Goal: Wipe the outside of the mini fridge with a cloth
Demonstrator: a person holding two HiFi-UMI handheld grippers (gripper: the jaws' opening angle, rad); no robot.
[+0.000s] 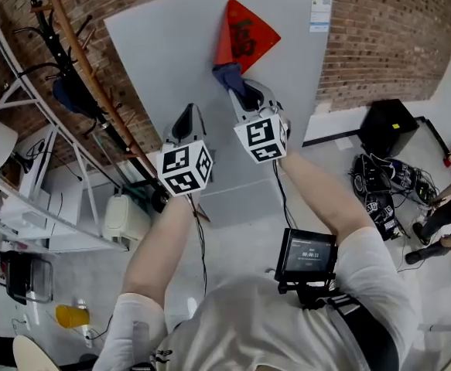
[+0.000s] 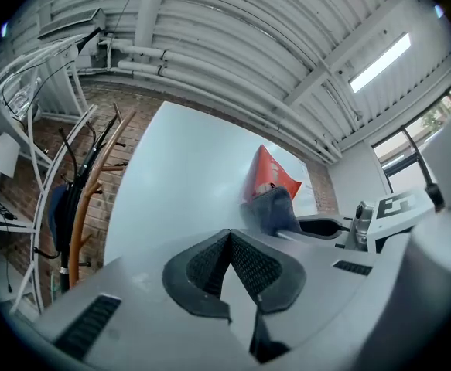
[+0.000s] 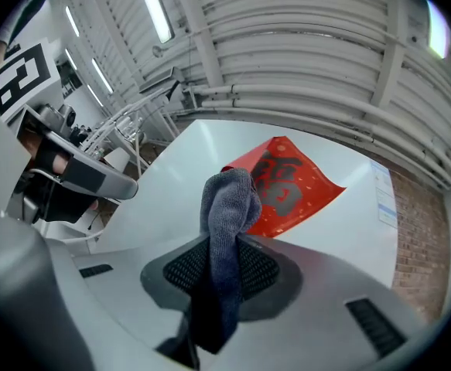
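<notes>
1. the right gripper has its jaws clamped on a grey-blue cloth. the cloth runs up between the two ribbed pads and bunches out past their tips.
2. in the head view, the bunched end of the cloth lies against the fridge, right at the lower corner of a red sticker.
3. the left gripper has its jaws closed, the pads meeting at the tips with nothing between them. it is held just beside the right gripper, pointing at the bare fridge face left of the cloth. whether its tip touches the fridge cannot be told.
4. the fridge shows as a pale, flat panel filling the middle of the head view, with a brick wall around it.
5. the sticker is a red diamond with one large dark chinese character and small light specks.
6. a label sits at the fridge's upper right corner in the head view. it is white with a blue band on top, and its print is too small to read.
7. each gripper's cube carries black-and-white square markers with no letters.
8. a small screen sits at the person's chest. it shows lit lines of text, too small to read.
</notes>
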